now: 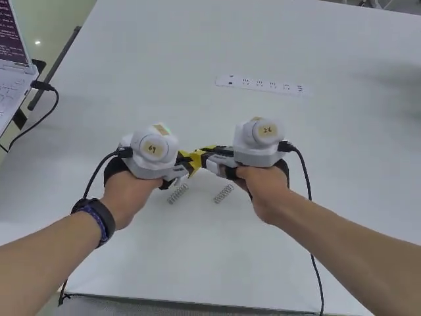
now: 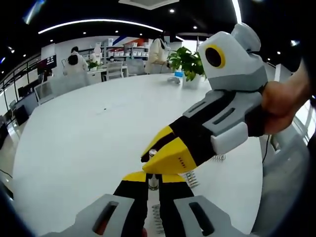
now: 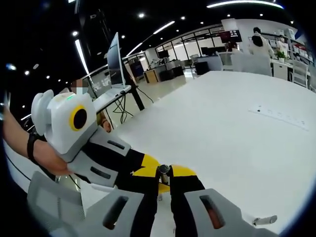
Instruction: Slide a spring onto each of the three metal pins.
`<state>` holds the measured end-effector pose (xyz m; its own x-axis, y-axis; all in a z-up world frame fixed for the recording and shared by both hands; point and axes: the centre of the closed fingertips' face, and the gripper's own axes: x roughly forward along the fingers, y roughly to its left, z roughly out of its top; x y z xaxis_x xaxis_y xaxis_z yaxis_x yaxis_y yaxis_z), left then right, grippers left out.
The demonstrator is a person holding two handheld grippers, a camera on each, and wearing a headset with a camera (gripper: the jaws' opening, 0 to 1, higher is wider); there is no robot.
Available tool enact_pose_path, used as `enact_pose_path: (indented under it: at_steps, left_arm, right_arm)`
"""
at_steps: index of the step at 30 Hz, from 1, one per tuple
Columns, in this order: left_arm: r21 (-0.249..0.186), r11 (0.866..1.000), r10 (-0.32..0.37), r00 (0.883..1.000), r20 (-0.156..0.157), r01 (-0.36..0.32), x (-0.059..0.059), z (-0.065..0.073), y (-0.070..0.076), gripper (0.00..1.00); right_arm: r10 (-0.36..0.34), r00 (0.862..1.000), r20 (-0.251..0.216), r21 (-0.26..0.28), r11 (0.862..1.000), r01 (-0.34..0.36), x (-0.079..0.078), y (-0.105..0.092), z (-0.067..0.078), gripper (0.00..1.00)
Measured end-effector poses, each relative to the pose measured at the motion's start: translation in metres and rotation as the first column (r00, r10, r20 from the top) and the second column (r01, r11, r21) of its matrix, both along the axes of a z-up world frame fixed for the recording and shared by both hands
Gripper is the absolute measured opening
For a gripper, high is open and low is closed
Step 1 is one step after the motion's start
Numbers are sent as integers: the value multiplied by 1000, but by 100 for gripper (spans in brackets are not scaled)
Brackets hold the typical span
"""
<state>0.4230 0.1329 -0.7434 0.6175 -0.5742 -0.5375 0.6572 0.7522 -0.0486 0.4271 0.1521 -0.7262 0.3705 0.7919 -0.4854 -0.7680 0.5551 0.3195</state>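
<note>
Broadly, the white table [image 1: 263,39] carries everything, with a power strip [image 1: 263,84] lying well beyond the hands. Over the table's near half the two grippers meet tip to tip. The left gripper [image 2: 153,177] has its yellow-tipped jaws drawn almost together, clamped on a metal pin [image 2: 153,183] that runs lengthwise between them, so its long axis points forward at the other tool. The right gripper [image 3: 164,174] is likewise pinched in, with its tips around the pin's far end. That end's round face looks back toward the right gripper view.

On the table under the tools, a spring [image 1: 177,193] lies below the left gripper and a second spring [image 1: 223,193] below the right, both slanting from near-left to far-right. A loose pin [image 3: 265,220] lies flat beside the right gripper.
</note>
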Motion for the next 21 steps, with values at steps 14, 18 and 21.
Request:
enact_pose_path:
  at_steps: [14,18,21]
  left_arm:
    - [-5,999,32,999,-23,-32,6,-17,11,0]
    - [-17,999,44,999,-32,-45,5,-23,13,0]
    - [-22,998,50,998,-42,-51,4,-29,13,0]
  right_arm:
    - [6,1000,-14,-32,999,-7,7,11,-21,6]
    - [15,1000,-17,-46,999,-16,6,13,-27,6]
    - [18,999,-26,-60,998,-20,5,14,-32,6]
